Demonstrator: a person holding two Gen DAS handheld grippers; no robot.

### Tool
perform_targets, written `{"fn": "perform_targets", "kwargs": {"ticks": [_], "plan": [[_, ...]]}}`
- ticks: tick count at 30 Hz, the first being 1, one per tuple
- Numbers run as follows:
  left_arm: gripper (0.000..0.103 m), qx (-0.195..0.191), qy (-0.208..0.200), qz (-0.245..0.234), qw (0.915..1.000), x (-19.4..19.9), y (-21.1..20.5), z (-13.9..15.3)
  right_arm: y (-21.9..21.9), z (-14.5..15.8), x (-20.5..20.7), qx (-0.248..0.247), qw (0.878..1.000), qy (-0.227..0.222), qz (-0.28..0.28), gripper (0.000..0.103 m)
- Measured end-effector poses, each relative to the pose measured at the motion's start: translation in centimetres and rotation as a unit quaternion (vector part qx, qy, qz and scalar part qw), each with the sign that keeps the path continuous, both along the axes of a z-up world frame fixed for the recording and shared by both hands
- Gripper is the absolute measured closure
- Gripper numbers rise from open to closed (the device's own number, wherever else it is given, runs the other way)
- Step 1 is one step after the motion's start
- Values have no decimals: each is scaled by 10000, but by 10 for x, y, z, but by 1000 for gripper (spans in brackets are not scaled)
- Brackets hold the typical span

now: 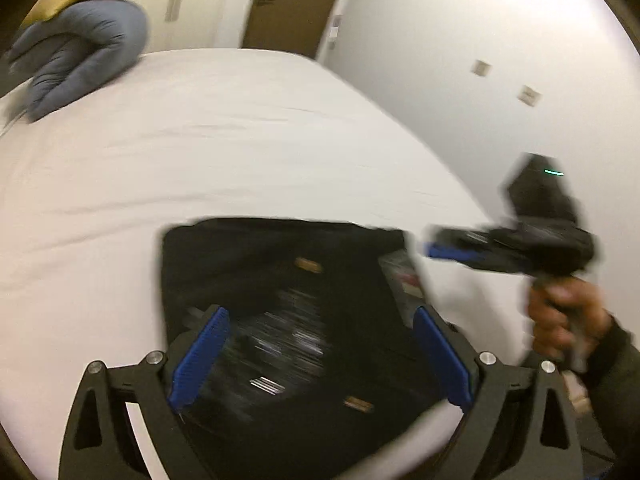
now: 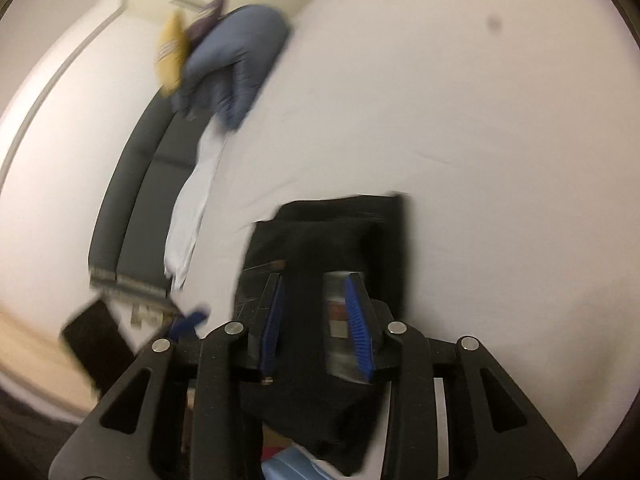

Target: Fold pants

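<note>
Black pants [image 1: 288,280] lie as a compact folded block at the near edge of the white bed [image 1: 200,140], so we judge folding mostly done; maybe a final tidy left. Left gripper [image 1: 320,356] is spread wide above them, holding nothing. Right gripper [image 2: 316,324] sits narrow with black fabric between its pads; grip or mere overlap, we cannot tell through blur. Rolled blue blanket [image 1: 80,56] far left.
</note>
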State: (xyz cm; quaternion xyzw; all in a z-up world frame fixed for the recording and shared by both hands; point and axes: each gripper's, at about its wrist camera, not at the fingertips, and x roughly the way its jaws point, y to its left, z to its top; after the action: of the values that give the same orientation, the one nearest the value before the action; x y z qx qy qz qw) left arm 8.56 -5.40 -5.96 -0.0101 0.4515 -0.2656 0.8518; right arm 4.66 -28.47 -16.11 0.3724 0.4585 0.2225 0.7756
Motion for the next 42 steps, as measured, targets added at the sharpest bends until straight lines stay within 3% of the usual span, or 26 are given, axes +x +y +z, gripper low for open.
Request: {"fn": "perform_targets", "kwargs": {"ticks": [3, 5, 6, 7, 10, 15, 17, 21, 24, 26, 29, 30, 31, 36, 42], "plan": [[34, 202, 530, 129, 9983, 49, 8, -30, 36, -7, 16, -337, 9981, 161, 497, 74], [53, 531, 788, 192, 9953, 68, 8, -57, 47, -37, 24, -629, 9945, 645, 542, 75], [64, 613, 893, 236, 9938, 71, 8, -65, 48, -49, 25, -716, 9930, 797, 503, 85], [65, 659, 867, 265, 9937, 70, 9, -69, 46, -56, 24, -691, 9939, 798, 336, 101], [65, 869, 694, 233, 9935, 55, 5, -65, 33, -65, 11, -315, 9962, 806, 20, 103], [65, 1079, 534, 188, 9925, 14, 2, -64, 52, -55, -10, -828, 9943, 644, 170, 103], [64, 1146, 461, 194, 9922, 0, 3, -63, 53, -56, -21, -758, 9950, 643, 122, 103], [49, 1218, 346, 143, 9918, -24, 9, -60, 54, -52, -45, -727, 9965, 401, -101, 103], [46, 1254, 256, 178, 9916, -37, 15, -60, 58, -41, -69, -929, 9951, 153, -300, 100], [43, 1158, 307, 228, 9925, -41, 20, -58, 55, -31, -84, -914, 9949, 54, -421, 95], [40, 1164, 303, 219, 9925, -43, 26, -52, 44, -19, -107, -906, 9942, 14, -573, 67], [36, 1202, 303, 239, 9920, -45, 27, -49, 39, -15, -111, -971, 9931, 40, -656, 44], [34, 1204, 306, 256, 9919, -47, 27, -47, 37, -12, -113, -998, 9922, 40, -741, 37], [29, 1141, 384, 446, 9917, -66, 46, -37, 19, -9, -98, -782, 9941, 196, -722, 37], [12, 1198, 375, 771, 9891, -41, 69, -30, 12, -40, -52, -354, 9956, 675, -544, 37]]}}
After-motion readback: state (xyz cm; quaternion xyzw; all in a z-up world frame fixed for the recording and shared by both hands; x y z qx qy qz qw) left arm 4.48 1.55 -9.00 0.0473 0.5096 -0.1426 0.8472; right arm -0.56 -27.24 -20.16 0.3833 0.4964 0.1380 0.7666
